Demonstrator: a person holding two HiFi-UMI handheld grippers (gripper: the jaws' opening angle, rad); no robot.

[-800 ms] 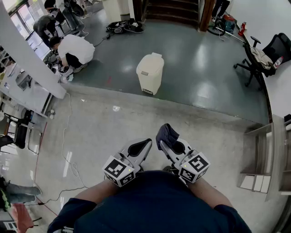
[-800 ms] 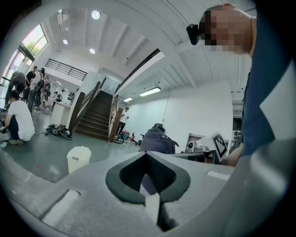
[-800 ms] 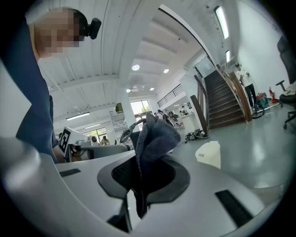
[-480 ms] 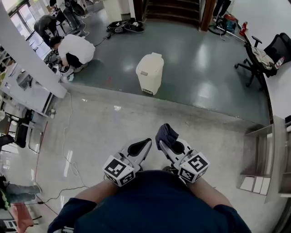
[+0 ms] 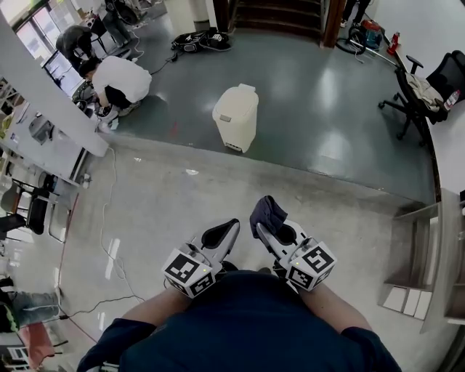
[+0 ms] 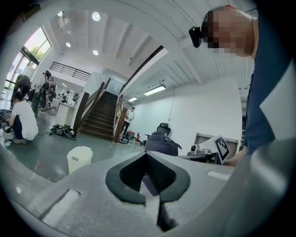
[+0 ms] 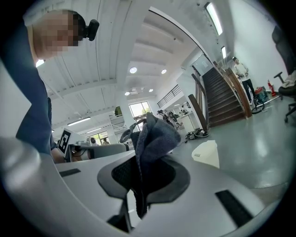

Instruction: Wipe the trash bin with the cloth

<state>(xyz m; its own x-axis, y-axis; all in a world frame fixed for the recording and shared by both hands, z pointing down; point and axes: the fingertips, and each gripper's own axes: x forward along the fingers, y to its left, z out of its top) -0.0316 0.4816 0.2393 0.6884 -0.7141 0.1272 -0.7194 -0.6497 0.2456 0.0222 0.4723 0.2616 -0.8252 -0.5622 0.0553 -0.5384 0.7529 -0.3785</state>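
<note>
A cream trash bin (image 5: 236, 116) with a closed lid stands on the dark floor well ahead of me; it also shows as the bin (image 6: 79, 159) in the left gripper view and the bin (image 7: 206, 153) in the right gripper view. My right gripper (image 5: 266, 224) is shut on a dark blue-grey cloth (image 5: 266, 215), and the cloth (image 7: 151, 143) sticks up from between its jaws. My left gripper (image 5: 221, 234) is shut with nothing in it. Both are held close to my chest, far from the bin.
A person in a white shirt (image 5: 120, 78) crouches at the far left beside equipment. A black office chair (image 5: 429, 91) stands at the right. A grey shelf unit (image 5: 425, 265) is at my right, cables (image 5: 109, 240) trail at the left, stairs (image 5: 276, 16) rise behind.
The view has shifted slightly forward, so the bin sits a little higher and further left in view. The grippers keep their pose and hold.
</note>
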